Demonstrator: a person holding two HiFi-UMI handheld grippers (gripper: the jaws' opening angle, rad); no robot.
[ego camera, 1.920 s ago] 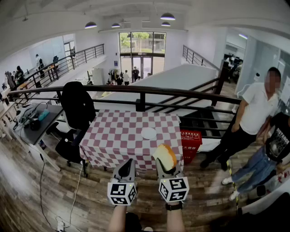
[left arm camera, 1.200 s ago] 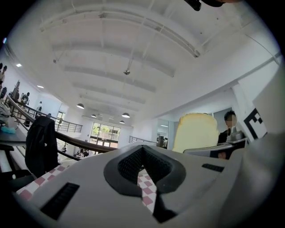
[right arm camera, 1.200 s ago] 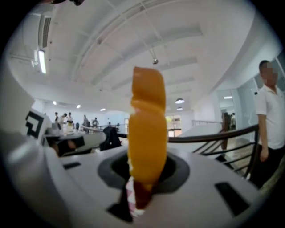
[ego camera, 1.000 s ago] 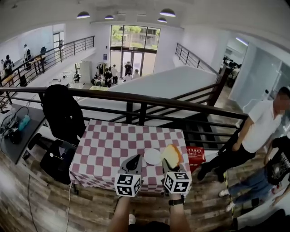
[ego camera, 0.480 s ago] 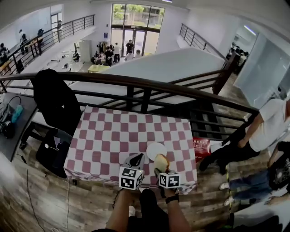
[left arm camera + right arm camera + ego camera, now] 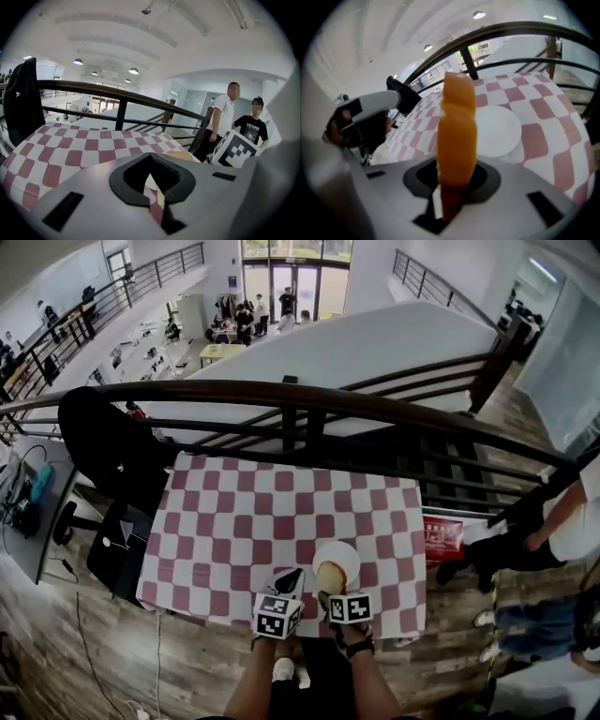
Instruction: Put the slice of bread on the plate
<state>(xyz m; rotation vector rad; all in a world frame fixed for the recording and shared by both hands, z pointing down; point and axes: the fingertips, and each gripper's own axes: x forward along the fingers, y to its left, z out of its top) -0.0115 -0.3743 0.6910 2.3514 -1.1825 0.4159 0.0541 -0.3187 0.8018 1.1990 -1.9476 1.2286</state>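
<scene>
A white plate [image 6: 342, 557] lies on the red-and-white checked tablecloth [image 6: 234, 531], near its front right. My right gripper [image 6: 330, 589] is shut on a slice of bread [image 6: 328, 576] with a golden-brown crust. It holds the slice upright just over the plate's near rim. In the right gripper view the bread [image 6: 457, 136] stands edge-on between the jaws, with the plate [image 6: 499, 131] right behind it. My left gripper [image 6: 289, 583] hangs beside it to the left, over the table's front edge. Its jaws are shut with nothing in them [image 6: 151, 183].
A black railing [image 6: 309, 399] runs behind the table. A black chair with a jacket [image 6: 103, 451] and a dark desk [image 6: 28, 512] stand at the left. A red box [image 6: 442, 538] and standing people [image 6: 572, 512] are at the right.
Both grippers have come down and forward from chest height to the table's front edge. The bread went with the right one and now sits at the plate's near rim.
</scene>
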